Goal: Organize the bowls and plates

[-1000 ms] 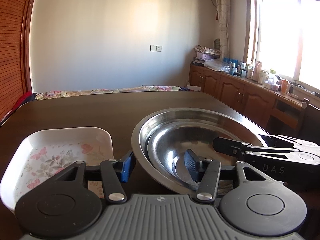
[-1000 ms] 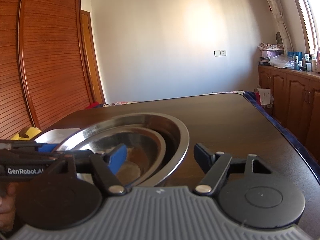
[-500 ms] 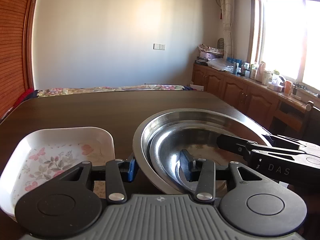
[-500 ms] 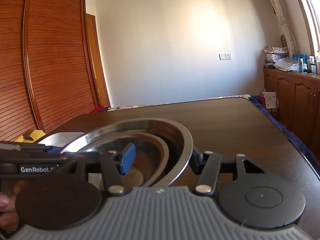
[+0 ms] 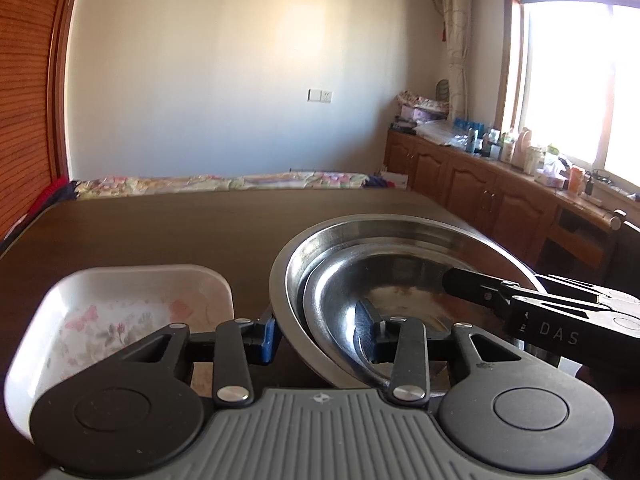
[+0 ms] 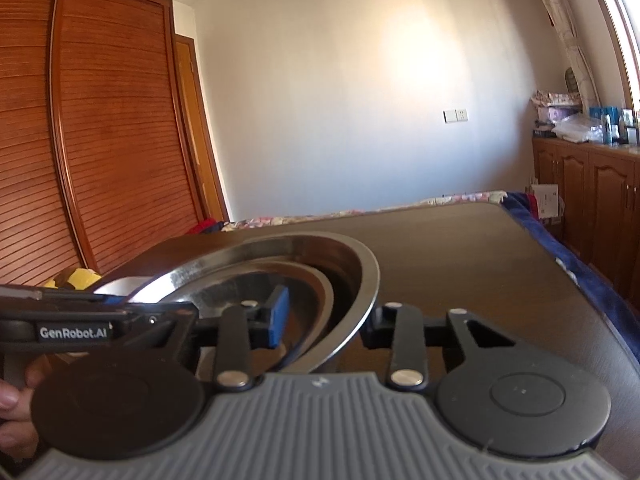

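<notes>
- Left wrist view, lower left of the frame: a white rounded-square dish (image 5: 120, 304) with a floral print sits on the dark tabletop (image 5: 180, 232), just beside the bowls.
- Lower centre: the left gripper (image 5: 316, 334) has its fingers clamped across the near rims of two nested steel bowls (image 5: 384, 264), shiny and round.
- Right wrist view, lower centre: the right gripper (image 6: 324, 320) is clamped on the opposite rim.
- Likely step: a two-handed lift of the stack; next it needs level, even carrying.
</notes>
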### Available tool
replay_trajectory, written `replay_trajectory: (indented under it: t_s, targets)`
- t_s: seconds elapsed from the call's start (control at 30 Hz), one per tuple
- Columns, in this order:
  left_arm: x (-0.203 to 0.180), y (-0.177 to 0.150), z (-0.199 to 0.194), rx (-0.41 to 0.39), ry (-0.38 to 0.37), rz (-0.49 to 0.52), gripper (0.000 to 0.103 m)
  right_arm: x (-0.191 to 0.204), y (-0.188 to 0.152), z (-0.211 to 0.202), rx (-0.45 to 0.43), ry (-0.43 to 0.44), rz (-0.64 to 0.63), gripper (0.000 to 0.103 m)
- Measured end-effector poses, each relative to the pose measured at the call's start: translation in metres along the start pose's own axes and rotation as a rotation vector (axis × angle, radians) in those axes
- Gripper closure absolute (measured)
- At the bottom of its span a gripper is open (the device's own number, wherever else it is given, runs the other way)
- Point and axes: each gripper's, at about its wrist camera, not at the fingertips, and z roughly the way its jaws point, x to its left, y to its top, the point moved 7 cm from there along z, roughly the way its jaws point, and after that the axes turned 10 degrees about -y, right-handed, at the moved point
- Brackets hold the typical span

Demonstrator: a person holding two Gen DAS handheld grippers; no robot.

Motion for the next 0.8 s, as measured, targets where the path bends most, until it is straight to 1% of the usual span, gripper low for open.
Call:
replay_trajectory:
  t_s: [0.13,0.3,0.43,0.6,0.8]
  targets:
    - [-0.001,0.022,-0.010,-0.024,-0.032,0.008,0.062,0.006,0.023,-0.003,-0.028,-0.013,-0.023,0.066]
    - [0.001,0.056,-0.026,-0.077,-0.020,0.040,0.062,0.016,0.047,-0.004,-0.061,0.007,-0.036,0.066]
    - [0.008,0.072,-0.039,-0.103,-0.008,0.048,0.062,0.025,0.060,-0.003,-0.073,0.029,-0.036,0.066]
    - [0.019,0.082,-0.052,-0.112,0.015,0.050,0.062,0.039,0.062,0.000,-0.067,0.052,-0.048,0.066]
    - [0.038,0.079,-0.067,-0.096,0.044,0.043,0.062,0.058,0.059,0.001,-0.050,0.085,-0.062,0.066]
